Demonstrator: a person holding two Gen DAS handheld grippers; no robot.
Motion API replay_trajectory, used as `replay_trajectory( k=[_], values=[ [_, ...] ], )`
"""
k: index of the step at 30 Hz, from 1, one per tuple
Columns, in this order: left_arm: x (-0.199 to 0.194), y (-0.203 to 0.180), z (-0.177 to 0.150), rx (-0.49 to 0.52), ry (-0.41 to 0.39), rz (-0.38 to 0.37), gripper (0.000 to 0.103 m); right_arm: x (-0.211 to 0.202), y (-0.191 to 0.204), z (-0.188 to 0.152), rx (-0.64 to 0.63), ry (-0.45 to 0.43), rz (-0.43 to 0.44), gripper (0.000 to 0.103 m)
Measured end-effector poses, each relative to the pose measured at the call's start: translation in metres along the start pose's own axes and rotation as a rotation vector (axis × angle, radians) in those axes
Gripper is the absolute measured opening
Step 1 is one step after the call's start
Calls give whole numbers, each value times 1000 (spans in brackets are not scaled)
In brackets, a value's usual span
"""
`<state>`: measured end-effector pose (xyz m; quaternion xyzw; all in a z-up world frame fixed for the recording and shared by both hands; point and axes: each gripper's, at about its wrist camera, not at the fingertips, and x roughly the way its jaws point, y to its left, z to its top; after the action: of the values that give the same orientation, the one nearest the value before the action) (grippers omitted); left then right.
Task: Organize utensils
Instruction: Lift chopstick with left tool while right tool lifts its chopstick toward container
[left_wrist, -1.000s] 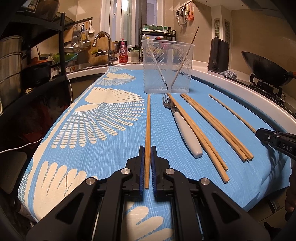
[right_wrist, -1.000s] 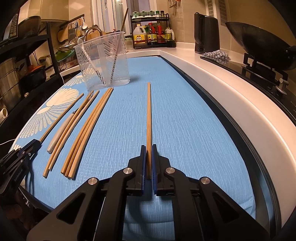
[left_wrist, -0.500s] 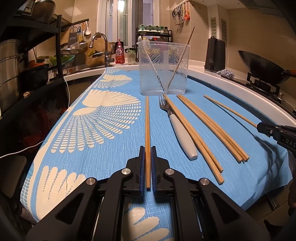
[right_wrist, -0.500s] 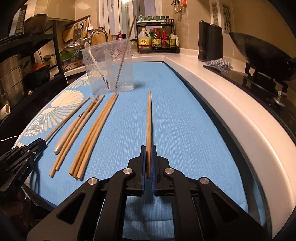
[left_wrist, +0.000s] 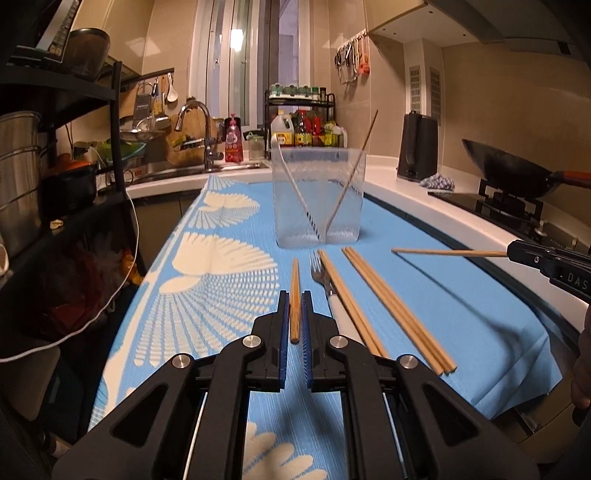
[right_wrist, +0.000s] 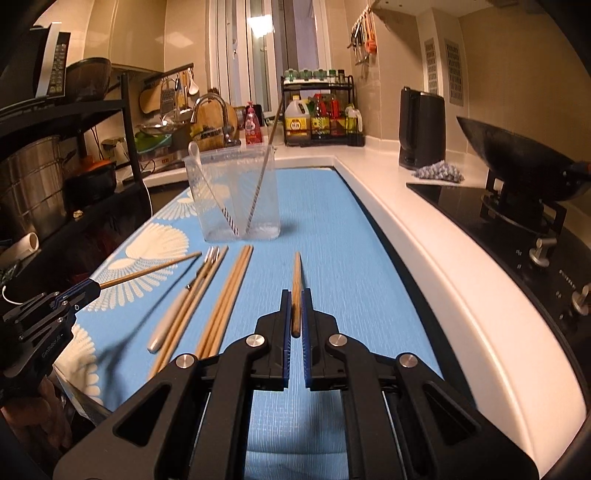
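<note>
blue-padded jaws of the left tool (left_wrist: 294, 314) are clamped on a tan wooden chopstick (left_wrist: 294, 295), which runs forward from the lower centre of the left wrist view and appears lifted off the cloth. the right tool (right_wrist: 295, 314) is likewise clamped on a second tan wooden chopstick (right_wrist: 296, 288), held low in the middle of its own view. seen from the other side, that right tool sits at the right edge of the left view, its stick pointing across at mid-height.

ahead of both, near the centre of each frame, stands the clear plastic tub (left_wrist: 319, 195) on the blue cloth with white fan prints (left_wrist: 221, 266) over the worktop; a thin wooden stick (left_wrist: 352, 173) and a white-handled utensil (left_wrist: 295, 188) already lean inside it. still lying on the cloth, between the two held sticks, are a white-handled metal fork (left_wrist: 327, 284), a pair of loose chopsticks (left_wrist: 351, 306) touching it, and a bundle of three chopsticks (left_wrist: 399, 310).

to finish this step well, i judge each stick should be tipped steeply, thin end down, and carried over the tub rim one at a time so the tips do not cross; release only once the point is well inside, or the light tub may tip.
</note>
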<state>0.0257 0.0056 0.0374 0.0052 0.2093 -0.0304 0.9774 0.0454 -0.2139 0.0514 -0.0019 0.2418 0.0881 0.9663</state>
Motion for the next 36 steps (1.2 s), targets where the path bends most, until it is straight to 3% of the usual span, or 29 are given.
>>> replay_trajectory(
  k=[11, 19, 24, 36],
  values=[
    [7, 20, 67, -34, -65, -48, 6, -9, -2, 62, -2, -72, 16, 5],
    [27, 37, 117, -117, -30, -131, 6, -6, 2, 114, -5, -93, 53, 5],
    [39, 37, 130, -135, 30, -159, 6, 3, 3, 133, 12, -69, 87, 5],
    [49, 30, 159, -100, 100, -166, 6, 13, 14, 172, -9, -58, 129, 5]
  ],
)
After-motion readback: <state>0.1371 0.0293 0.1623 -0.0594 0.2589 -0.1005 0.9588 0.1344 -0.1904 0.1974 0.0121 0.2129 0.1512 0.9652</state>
